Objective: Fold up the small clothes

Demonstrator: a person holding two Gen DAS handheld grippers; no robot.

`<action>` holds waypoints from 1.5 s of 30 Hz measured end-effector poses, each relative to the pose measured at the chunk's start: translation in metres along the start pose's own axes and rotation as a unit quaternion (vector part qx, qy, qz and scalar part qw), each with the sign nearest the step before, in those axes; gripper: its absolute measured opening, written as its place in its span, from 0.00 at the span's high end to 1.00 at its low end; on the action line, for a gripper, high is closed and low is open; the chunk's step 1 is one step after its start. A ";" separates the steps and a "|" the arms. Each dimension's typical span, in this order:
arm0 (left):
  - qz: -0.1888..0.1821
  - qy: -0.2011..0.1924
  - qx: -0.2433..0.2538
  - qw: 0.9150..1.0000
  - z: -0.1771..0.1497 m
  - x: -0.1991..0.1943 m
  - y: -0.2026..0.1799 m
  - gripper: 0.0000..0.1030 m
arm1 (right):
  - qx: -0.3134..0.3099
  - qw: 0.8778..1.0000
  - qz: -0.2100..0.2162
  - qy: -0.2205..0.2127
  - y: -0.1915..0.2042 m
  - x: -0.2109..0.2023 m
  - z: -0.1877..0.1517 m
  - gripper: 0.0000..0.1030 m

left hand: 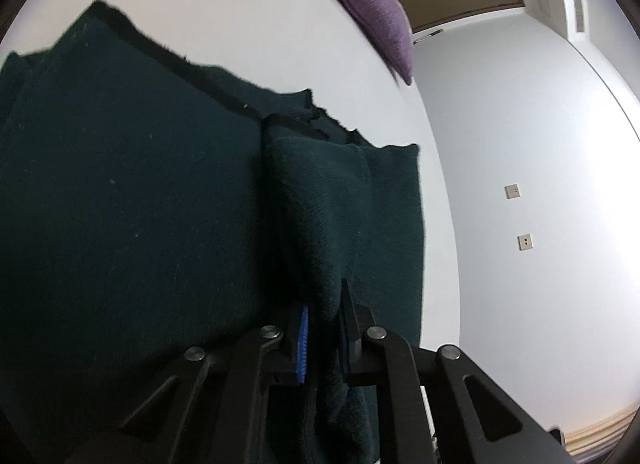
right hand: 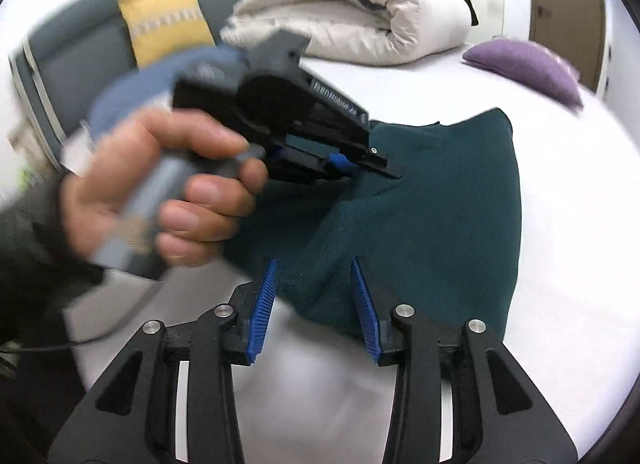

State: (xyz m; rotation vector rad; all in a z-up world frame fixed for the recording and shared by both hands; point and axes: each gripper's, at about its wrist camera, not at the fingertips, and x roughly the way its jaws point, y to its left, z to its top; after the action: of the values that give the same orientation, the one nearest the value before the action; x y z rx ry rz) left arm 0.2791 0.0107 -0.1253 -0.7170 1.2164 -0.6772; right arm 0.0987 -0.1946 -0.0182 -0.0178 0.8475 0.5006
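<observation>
The dark green garment (right hand: 440, 200) lies spread on the white bed (right hand: 580, 224), partly doubled over, and both tools are working its near edge. The left gripper (left hand: 324, 340) has its fingers (left hand: 303, 344) clamped tight on a raised fold of the knit; from its own camera the cloth bunches up between the blue pads. From the right wrist view the person's hand (right hand: 168, 192) squeezes that tool's grey handle, which is what keeps the pinch shut, so the fold stays lifted off the bed, not slumped flat.

The right gripper (right hand: 316, 304) sits at the lower hem with its fingers apart. A corner of the garment lies between the blue pads, but they stand clear of it on both sides, nothing gripped. My read: one tool anchors while the other is free to reposition for the next fold.

Behind, a rolled white duvet (right hand: 360, 12) and a purple cushion (right hand: 528, 64) sit well apart from the work.
</observation>
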 end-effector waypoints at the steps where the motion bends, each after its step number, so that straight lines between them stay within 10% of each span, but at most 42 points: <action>1: 0.000 -0.003 0.004 1.000 0.000 -0.003 -0.001 0.88 | 0.018 1.000 0.013 -0.012 -0.008 -0.011 -0.001 0.65; 6: 0.000 -0.024 0.009 1.000 0.003 -0.036 0.006 0.88 | 0.122 0.990 0.027 -0.069 -0.076 -0.061 -0.006 0.64; 12: 0.027 -0.049 0.013 0.998 0.017 -0.078 0.029 0.88 | 0.122 0.988 -0.091 -0.021 -0.112 -0.037 -0.007 0.62; 39: 0.070 -0.098 -0.035 0.992 0.013 -0.111 0.112 0.79 | -0.001 0.993 -0.110 0.036 -0.030 0.047 -0.020 0.51; 45: 0.143 -0.172 0.018 0.975 0.000 -0.148 0.074 0.71 | 0.045 0.996 -0.080 0.020 -0.045 0.026 -0.013 0.52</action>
State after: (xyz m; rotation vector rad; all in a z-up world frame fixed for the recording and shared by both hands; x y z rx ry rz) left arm 0.2532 0.1724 -0.0981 -0.5853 0.9588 -0.3189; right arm 0.1236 -0.2261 -0.0541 -0.0125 0.8993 0.3129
